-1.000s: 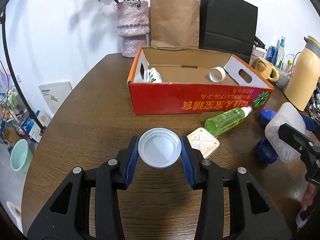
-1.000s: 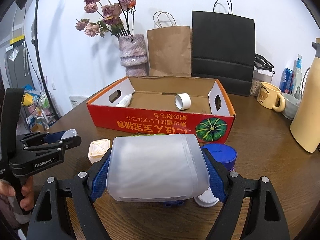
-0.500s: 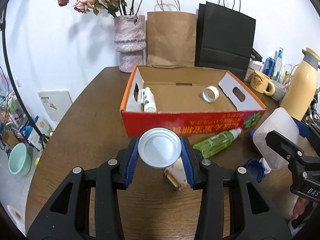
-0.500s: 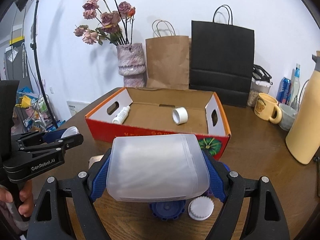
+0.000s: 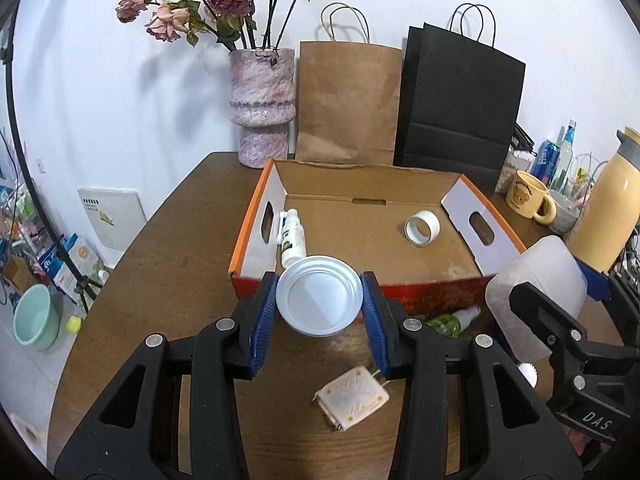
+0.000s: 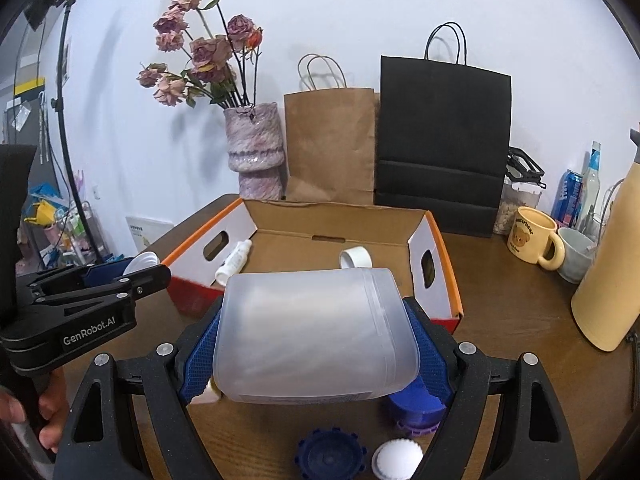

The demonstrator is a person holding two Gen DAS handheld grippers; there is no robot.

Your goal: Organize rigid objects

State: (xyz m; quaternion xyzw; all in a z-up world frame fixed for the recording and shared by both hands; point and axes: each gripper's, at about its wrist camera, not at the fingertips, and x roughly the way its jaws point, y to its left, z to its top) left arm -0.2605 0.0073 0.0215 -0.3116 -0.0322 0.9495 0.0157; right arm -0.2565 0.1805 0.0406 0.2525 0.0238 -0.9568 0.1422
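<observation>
My left gripper (image 5: 319, 307) is shut on a round white lid (image 5: 319, 300) and holds it in the air above the near left edge of the red cardboard box (image 5: 412, 294). My right gripper (image 6: 316, 342) is shut on a large frosted plastic jar (image 6: 312, 330), lifted in front of the box (image 6: 444, 256). The jar also shows in the left wrist view (image 5: 532, 288). Inside the box lie a small white bottle (image 5: 291, 238) and a roll of tape (image 5: 421, 231).
On the table lie a cream square piece (image 5: 352, 398), a green spray bottle (image 5: 452, 320), blue lids (image 6: 330, 454) and a white cap (image 6: 396, 458). A vase (image 5: 262, 106), paper bags (image 5: 348, 100), a yellow mug (image 6: 534, 236) and a tan flask (image 6: 612, 280) stand behind and right.
Both grippers have risen and moved toward the box with their loads. The lid has gone from table height to above the box's near wall.
</observation>
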